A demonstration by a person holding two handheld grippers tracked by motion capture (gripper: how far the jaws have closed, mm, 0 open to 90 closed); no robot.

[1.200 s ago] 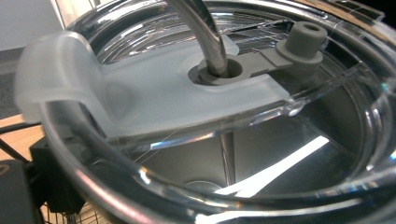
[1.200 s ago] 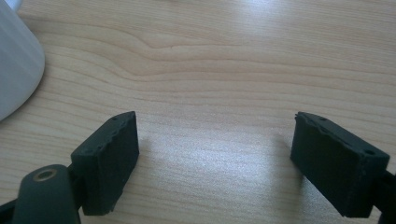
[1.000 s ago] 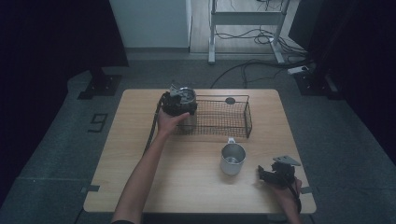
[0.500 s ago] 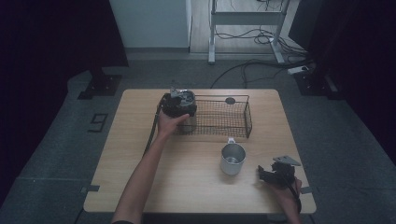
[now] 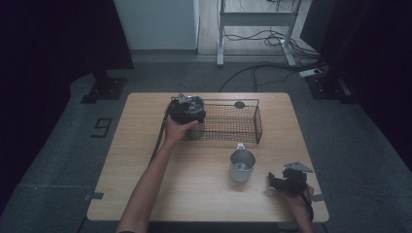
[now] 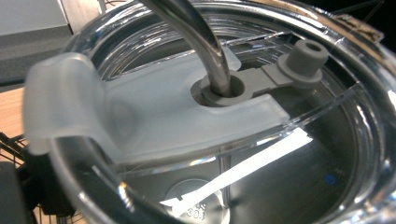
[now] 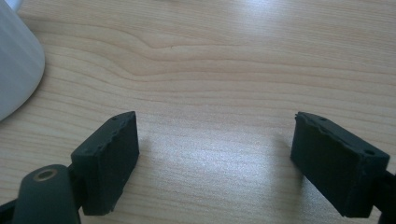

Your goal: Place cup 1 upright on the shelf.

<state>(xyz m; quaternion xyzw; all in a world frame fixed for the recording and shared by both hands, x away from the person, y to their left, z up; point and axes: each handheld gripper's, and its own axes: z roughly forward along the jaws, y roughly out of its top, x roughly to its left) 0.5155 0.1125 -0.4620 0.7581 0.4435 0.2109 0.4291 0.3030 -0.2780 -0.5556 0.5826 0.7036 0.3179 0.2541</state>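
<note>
A metal cup (image 5: 242,165) stands beside the wire basket (image 5: 252,127).

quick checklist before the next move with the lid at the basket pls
1. Left claw let go of the clear plastic lid: cannot tell. Its jaws have just been opening, but the lid hides them in the left gripper view.
2. Curved metal straw seated through the lid's grey ring: ok.
3. Lid inside the black wire basket: cannot tell. The hand and claw cover that end.
4. Right claw empty: ok. Jaws apart, with bare light wooden table between them.
5. Shiny metal mug upright and apart from both claws: ok.
</note>
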